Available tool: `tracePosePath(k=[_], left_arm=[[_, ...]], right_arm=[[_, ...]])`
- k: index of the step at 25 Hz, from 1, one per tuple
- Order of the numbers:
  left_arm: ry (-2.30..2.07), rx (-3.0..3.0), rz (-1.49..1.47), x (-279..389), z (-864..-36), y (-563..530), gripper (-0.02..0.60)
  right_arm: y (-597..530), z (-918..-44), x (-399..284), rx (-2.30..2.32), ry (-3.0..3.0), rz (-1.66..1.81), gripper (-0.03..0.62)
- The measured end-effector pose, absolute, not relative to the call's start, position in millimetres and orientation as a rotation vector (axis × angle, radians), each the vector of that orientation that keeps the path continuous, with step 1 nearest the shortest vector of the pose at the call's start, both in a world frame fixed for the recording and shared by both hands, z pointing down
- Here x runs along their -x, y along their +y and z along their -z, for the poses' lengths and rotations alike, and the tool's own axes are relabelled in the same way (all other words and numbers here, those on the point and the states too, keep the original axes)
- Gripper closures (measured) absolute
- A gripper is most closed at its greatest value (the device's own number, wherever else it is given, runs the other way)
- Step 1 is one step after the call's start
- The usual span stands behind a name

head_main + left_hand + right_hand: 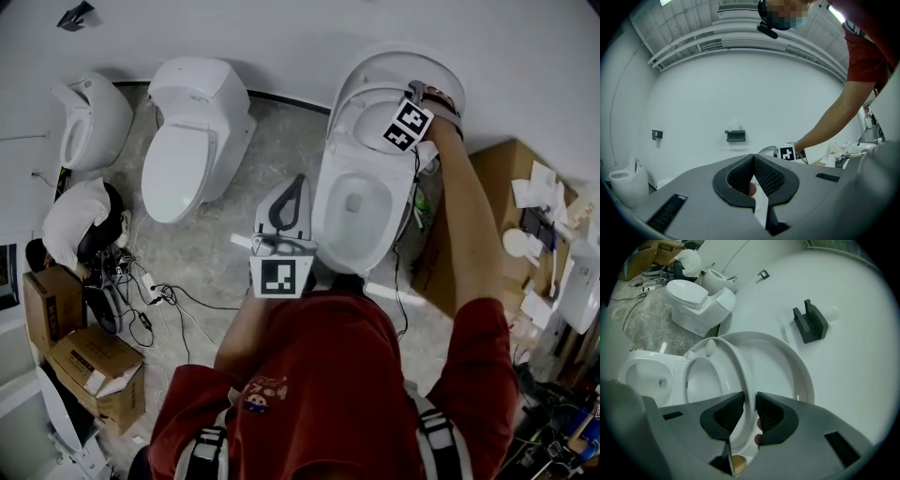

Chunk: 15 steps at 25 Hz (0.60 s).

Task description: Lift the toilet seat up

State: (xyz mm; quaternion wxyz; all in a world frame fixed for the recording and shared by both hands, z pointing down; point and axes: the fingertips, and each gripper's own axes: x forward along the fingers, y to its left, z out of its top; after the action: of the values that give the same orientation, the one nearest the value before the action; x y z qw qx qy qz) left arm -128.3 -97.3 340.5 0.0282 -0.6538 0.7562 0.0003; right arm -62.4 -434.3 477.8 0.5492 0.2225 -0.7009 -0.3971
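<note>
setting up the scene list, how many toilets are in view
3: the right-hand toilet, its toilet seat clamped in the right gripper; a closed toilet left of it; a third toilet at the far left. More may be hidden.

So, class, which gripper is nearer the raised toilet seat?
Right. The right gripper grips the toilet seat by its rim; the left gripper hangs shut beside the bowl, clear of it.

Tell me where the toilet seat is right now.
Right gripper view: the toilet seat stands raised at centre, clamped in the right gripper, just in front of the open lid, with the bowl to its left.
</note>
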Motion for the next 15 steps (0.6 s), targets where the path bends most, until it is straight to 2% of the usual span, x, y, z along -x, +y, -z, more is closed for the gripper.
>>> tracePosePath(k=[7, 9, 11, 15], left_arm=[[2.337, 1.997, -0.007, 128, -338, -88, 0.572], [2.334, 1.993, -0.011, 127, -337, -85, 0.572], [2.341, 1.995, -0.008, 126, -337, -81, 0.572], [2.345, 2.009, 0.017, 123, -340, -77, 0.572]], right_arm=[[-433, -472, 61, -0.624, -1.672, 0.99, 0.522], [-433, -471, 59, -0.652, -1.684, 0.996, 0.502], [-430, -470, 58, -0.66, -1.699, 0.982, 0.438], [-422, -467, 59, -0.674, -1.732, 0.975, 0.422]])
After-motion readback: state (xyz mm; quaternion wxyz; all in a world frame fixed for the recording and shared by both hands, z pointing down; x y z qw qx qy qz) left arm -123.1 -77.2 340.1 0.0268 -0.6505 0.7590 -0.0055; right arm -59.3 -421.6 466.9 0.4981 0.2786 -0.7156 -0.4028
